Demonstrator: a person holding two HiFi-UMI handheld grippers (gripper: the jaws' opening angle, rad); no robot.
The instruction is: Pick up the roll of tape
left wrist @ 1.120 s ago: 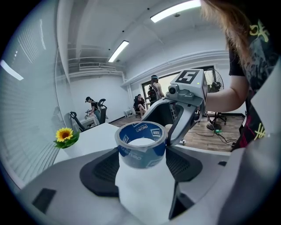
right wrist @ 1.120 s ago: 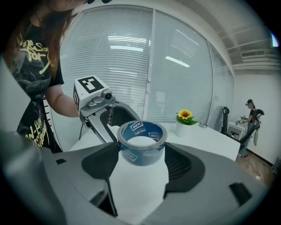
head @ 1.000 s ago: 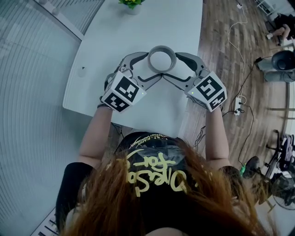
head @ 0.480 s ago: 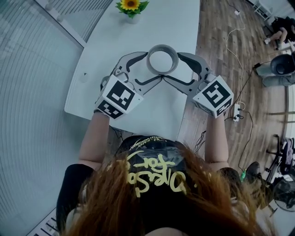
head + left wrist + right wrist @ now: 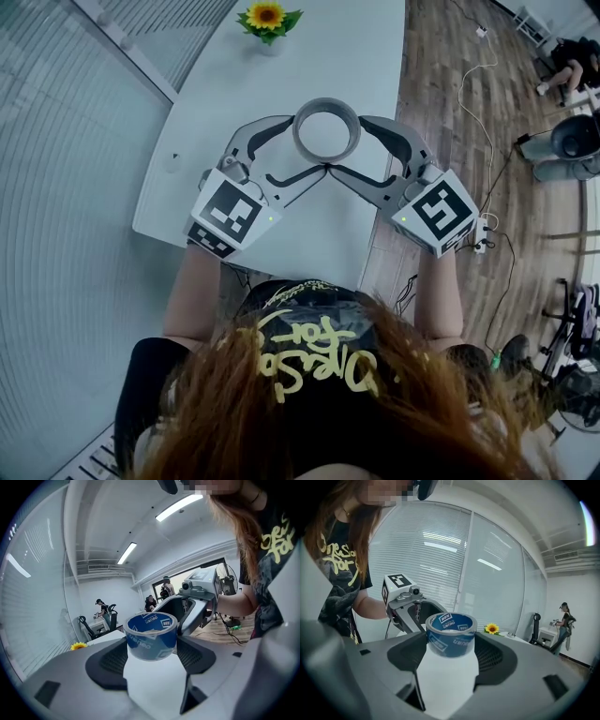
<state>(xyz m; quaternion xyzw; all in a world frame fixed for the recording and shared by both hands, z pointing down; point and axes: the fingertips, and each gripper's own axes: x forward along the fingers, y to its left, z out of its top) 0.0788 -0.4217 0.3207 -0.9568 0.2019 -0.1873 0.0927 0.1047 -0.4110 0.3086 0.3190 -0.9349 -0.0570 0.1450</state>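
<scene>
A roll of tape (image 5: 326, 105), blue on the outside with a grey core, hangs above the white table (image 5: 216, 103) between both grippers. My left gripper (image 5: 307, 146) grips it from the left and my right gripper (image 5: 347, 145) from the right, their fingertips meeting under and beside the roll. In the left gripper view the tape (image 5: 151, 637) sits squeezed between the dark pads, with the right gripper (image 5: 197, 597) beyond it. The right gripper view shows the same tape (image 5: 450, 635) between its pads, with the left gripper (image 5: 405, 604) behind.
A potted sunflower (image 5: 265, 16) stands at the table's far end. The table's right edge borders a wooden floor with cables and a power strip (image 5: 486, 230). Glass walls with blinds run along the left. People and office chairs are far off in the room.
Both grippers have risen together, carrying the tape up off the table. The jaws keep the same spread on the roll.
</scene>
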